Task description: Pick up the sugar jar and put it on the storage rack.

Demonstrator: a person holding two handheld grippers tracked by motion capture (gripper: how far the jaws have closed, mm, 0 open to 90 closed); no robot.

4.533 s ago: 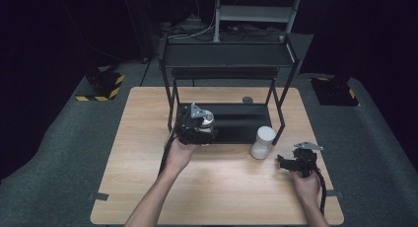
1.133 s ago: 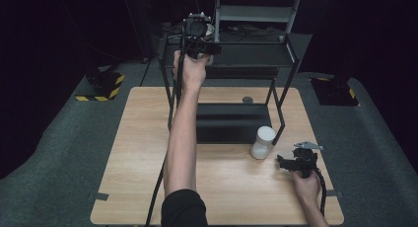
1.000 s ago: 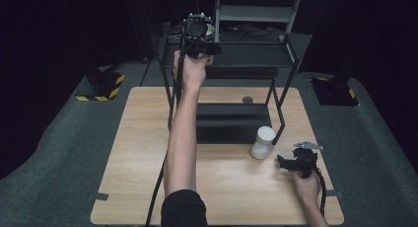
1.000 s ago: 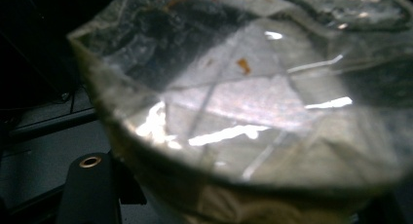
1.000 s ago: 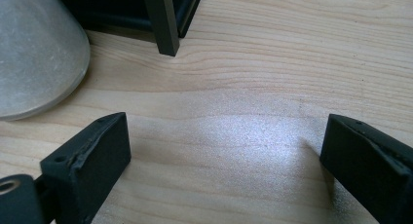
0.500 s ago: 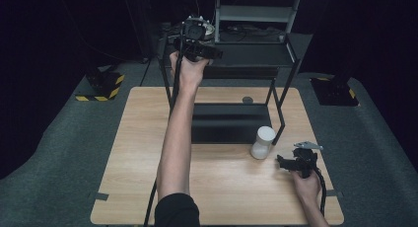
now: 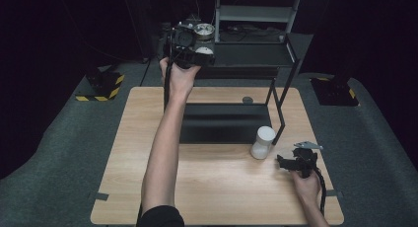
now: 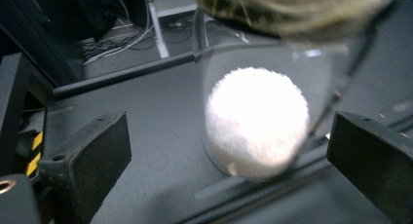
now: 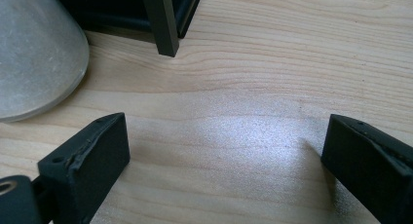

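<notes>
Jar (image 8: pixel 263 112) near shelf edge (image 8: pixel 253 195), left gripper (image 8: pixel 224 151) jaws just opened, clear of it

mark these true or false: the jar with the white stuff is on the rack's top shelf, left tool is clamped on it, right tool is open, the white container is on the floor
1. The clear jar with white filling stands on the rack's top shelf. True.
2. The left tool is clamped on the jar. False: its jaws have just been opening and stand apart on either side of the jar, not pressing it.
3. The right tool is open with nothing between its jaws. True.
4. The white container stands on the floor. False: it stands on the wooden table, beside the rack's front leg.
</notes>
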